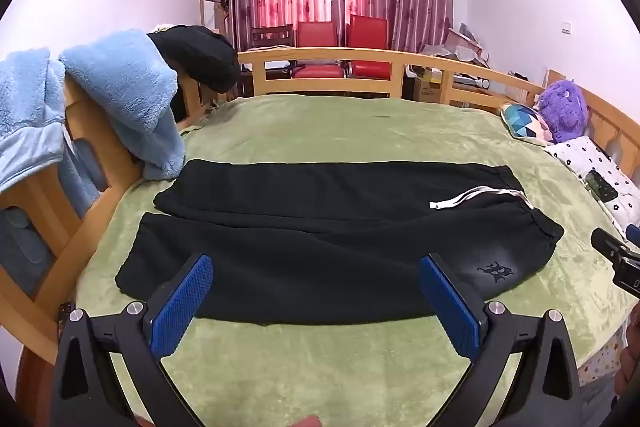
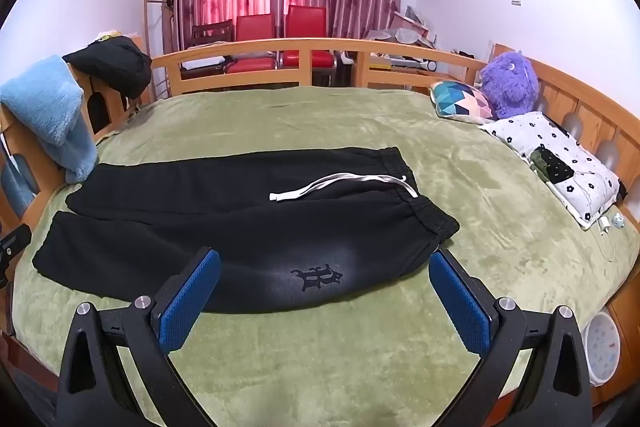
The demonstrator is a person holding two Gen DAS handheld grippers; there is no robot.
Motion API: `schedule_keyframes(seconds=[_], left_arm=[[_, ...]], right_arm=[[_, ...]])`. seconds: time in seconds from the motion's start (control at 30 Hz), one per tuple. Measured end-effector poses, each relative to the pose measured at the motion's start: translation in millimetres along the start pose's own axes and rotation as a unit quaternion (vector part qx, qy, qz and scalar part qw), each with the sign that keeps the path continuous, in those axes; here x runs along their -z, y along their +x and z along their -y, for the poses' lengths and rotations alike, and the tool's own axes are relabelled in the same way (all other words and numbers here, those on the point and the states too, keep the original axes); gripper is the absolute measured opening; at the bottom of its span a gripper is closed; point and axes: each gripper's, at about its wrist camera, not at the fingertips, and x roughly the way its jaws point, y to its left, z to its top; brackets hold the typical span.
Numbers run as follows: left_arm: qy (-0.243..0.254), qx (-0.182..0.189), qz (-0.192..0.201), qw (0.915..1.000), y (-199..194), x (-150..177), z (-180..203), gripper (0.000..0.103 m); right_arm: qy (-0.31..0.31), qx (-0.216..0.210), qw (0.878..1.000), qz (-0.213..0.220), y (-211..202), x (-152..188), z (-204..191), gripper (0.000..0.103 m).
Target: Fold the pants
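Black pants [image 1: 320, 227] [image 2: 240, 219] lie flat across the green bedspread [image 1: 320, 367] [image 2: 320, 355], legs side by side pointing left, waistband at the right. A white drawstring [image 1: 476, 197] [image 2: 340, 187] trails from the waistband, and a dark emblem [image 1: 496, 271] [image 2: 318, 277] marks the near hip. My left gripper [image 1: 316, 265] hovers open over the near leg, nothing between its blue pads [image 1: 180, 307]. Open as well, my right gripper [image 2: 324, 259] hangs over the near hip by the emblem, its pads [image 2: 188, 303] holding nothing. The right gripper's body [image 1: 616, 263] shows at the left view's right edge.
A wooden bed rail [image 1: 360, 59] [image 2: 320, 47] rings the bed. Blue fleece [image 1: 120, 95] [image 2: 52, 115] and a dark garment [image 1: 200, 55] [image 2: 116, 63] hang on the left rail. Pillows [image 2: 560, 163] [image 1: 608, 171], a purple plush [image 2: 508, 83] [image 1: 564, 107] and charger cables [image 2: 604, 227] sit right.
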Motion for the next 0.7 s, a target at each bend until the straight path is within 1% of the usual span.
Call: schedule_keyframes(seconds=[0.07,0.1,0.13,0.2,0.4,0.7], left_arm=[[-0.001,0.006,0.002,1.0000,0.1,0.9,-0.3,0.103],[-0.011,0.004,0.010,0.9999,-5.5,-1.8,-5.6,0.103],[-0.019,0.011,0.007,0.9997,-3.4,-0.7,-8.9,0.103],[-0.015,0.016,0.004,0.9997,-3.0,0.8,-8.1,0.103],[-0.006,0.003,0.004,1.0000,-5.5,1.1,1.9,0.103],[-0.002,0.001,-0.001,1.0000,-3.1,3.7,3.5,0.103]], right_arm=[[-0.003,0.002,1.000,0.001,-0.4,0.2,-0.5,0.102],[-0.003,0.002,1.000,0.002,-0.9,0.3,-0.9,0.102],[-0.001,-0.001,1.000,-0.002,-0.7,0.1,-0.7,0.102],[-0.002,-0.002,1.000,-0.002,-1.6,0.0,-1.5,0.102],[-0.005,-0.005,1.000,-0.001,-1.0,4.8,-8.8,0.102],[-0.009,-0.012,1.000,-0.005,-3.7,3.7,-11.3,0.102]])
